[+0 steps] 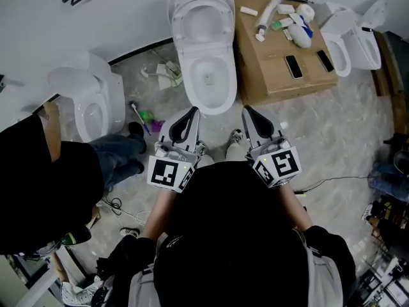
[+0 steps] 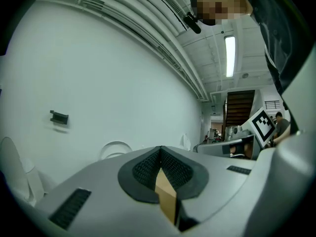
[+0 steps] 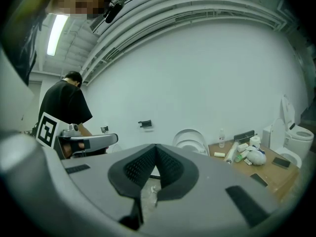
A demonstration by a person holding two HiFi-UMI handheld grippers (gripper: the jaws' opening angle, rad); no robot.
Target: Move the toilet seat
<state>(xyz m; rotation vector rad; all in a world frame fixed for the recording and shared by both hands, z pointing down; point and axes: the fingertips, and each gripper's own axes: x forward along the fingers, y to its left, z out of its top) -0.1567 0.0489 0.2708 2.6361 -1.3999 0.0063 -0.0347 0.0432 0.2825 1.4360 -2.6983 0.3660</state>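
Note:
A white toilet (image 1: 208, 75) stands straight ahead against the wall, its seat and lid (image 1: 202, 11) raised upright. The raised seat shows too in the left gripper view (image 2: 115, 150) and in the right gripper view (image 3: 190, 139). My left gripper (image 1: 190, 112) and right gripper (image 1: 248, 111) are held side by side just short of the bowl's front rim, touching nothing. Both are shut with nothing between the jaws, as their own views confirm: the left gripper (image 2: 160, 150) and the right gripper (image 3: 156, 147) have their pads pressed together.
A cardboard box (image 1: 268, 75) with bottles, phones and rolls sits right of the toilet. More toilets stand at the left (image 1: 89, 104) and the far right (image 1: 350, 37). A person in black (image 1: 38, 178) stands at my left. Litter (image 1: 160, 75) lies on the floor.

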